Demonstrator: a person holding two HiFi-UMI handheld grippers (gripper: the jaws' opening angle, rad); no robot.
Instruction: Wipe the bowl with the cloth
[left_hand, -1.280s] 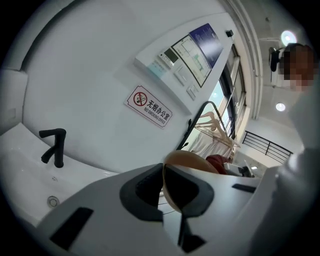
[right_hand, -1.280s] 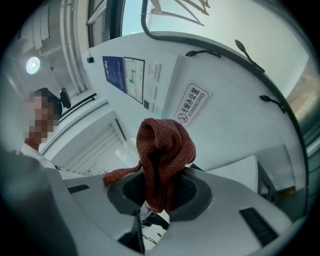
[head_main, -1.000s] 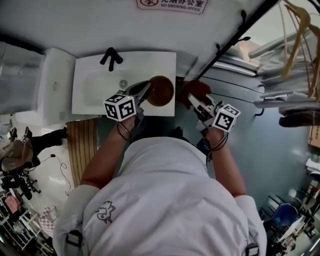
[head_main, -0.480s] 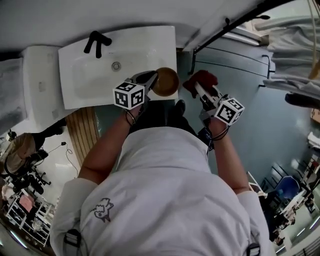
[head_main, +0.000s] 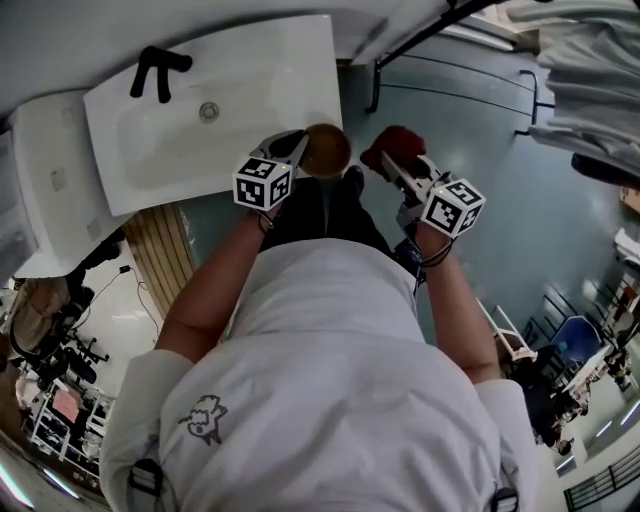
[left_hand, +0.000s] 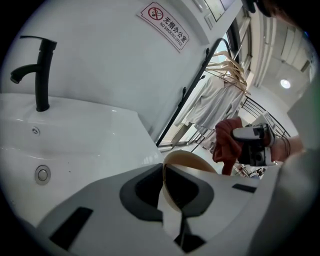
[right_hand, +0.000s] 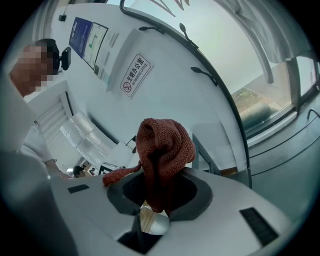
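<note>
A light brown wooden bowl (head_main: 327, 149) is held by its rim in my left gripper (head_main: 298, 148), just off the right edge of the white sink (head_main: 170, 150). In the left gripper view the bowl's rim (left_hand: 186, 159) runs between the shut jaws. My right gripper (head_main: 392, 165) is shut on a dark red knitted cloth (head_main: 397, 145), held in the air to the right of the bowl with a gap between them. In the right gripper view the cloth (right_hand: 162, 150) bunches up out of the jaws. The left gripper view shows the cloth (left_hand: 228, 142) and the right gripper beyond the bowl.
A black tap (head_main: 158, 70) stands at the sink's back, a drain (head_main: 208, 111) in its basin. A black rail (head_main: 440, 25) with clothes (head_main: 590, 90) on hangers runs at the right over a grey-blue floor. A wooden slatted mat (head_main: 162, 262) lies left of the person's arm.
The view has swung, so the sink sits further up and left in the picture. Both grippers keep their holds; bowl and cloth have come off the sink's edge toward the body.
</note>
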